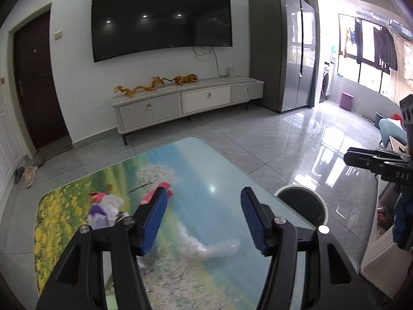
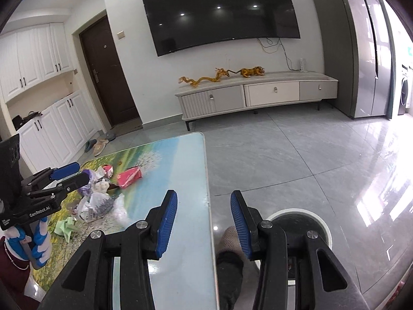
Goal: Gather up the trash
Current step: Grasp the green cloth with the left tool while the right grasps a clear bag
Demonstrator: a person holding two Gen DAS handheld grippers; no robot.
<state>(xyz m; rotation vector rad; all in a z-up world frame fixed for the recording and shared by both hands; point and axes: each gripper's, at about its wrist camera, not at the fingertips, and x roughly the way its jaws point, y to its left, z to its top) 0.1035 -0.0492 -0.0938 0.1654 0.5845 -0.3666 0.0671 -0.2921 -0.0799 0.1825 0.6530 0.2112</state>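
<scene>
Nearest the left wrist camera, the left gripper (image 1: 204,219) hung above the table with its blue-padded fingers (image 1: 153,219) spread wide and nothing between them. Just below and ahead of it lay a crumpled clear plastic wrapper (image 1: 206,248), probably the piece it was lined up to take. The right gripper (image 2: 204,222) also had its fingers apart and empty; it straddled the table's right edge, likely parked near the bin so that either hand could carry rubbish across.

That bin, a round white-rimmed wastebasket lined with a dark bag (image 2: 299,222), stood on the floor just beside the table's right edge, a sensible spot for dropping things off the side. Whether it held anything could not be told.

The rest of the trash sat on the left part of the table: a folded green paper scrap (image 2: 65,228), then a heap of white and purple crumpled wrappers and plastic bags (image 2: 95,199), and beyond them a flattened red carton (image 2: 129,177). None of it had been picked up, so the collecting looked to be at its start.

The surface was a glossy rectangular tabletop printed with a flower-meadow landscape (image 2: 180,160). Around it ran pale grey polished floor tiles (image 2: 296,155) reflecting window light. Farther off stood a low grey-and-white television cabinet (image 1: 185,100) bearing golden dragon figurines (image 1: 139,89), with a large dark wall-mounted television (image 1: 160,18) above, a dark brown door (image 1: 38,82) to the left and a tall grey refrigerator (image 1: 284,51) to the right.
</scene>
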